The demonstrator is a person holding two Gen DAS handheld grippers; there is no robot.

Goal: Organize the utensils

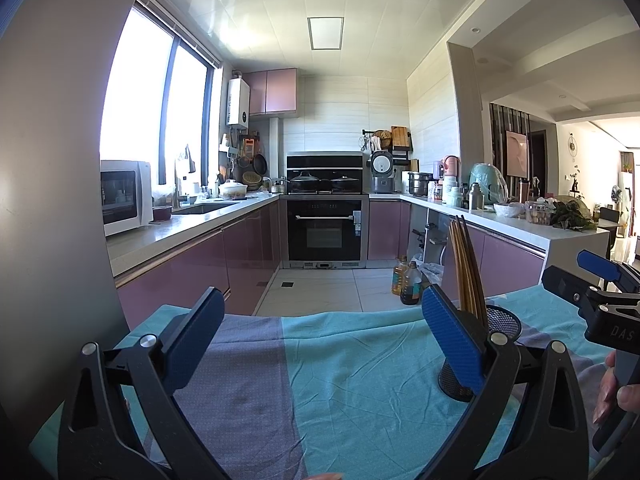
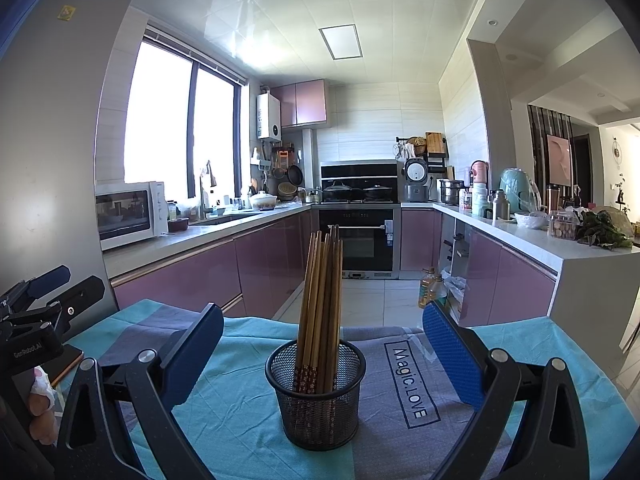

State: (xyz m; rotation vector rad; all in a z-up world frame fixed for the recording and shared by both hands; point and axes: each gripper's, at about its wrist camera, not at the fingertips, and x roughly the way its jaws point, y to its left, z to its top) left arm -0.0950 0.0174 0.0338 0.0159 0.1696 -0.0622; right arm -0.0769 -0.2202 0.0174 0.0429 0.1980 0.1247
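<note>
Here, a bundle of brown wooden chopsticks stands upright in a round black wire-mesh cup on the worktop, which is draped in a teal and grey cloth. The right hand-held gripper sits near the cup, blue-padded fingers spread wide on either side. To its left, the left hand-held gripper is equally wide apart, holding nothing.

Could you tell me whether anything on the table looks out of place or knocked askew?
Nothing stands out. The chopsticks stand bundled, leaning slightly, in the upright mesh cup on the cloth, which is only lightly creased. Both grippers are open and empty.
</note>
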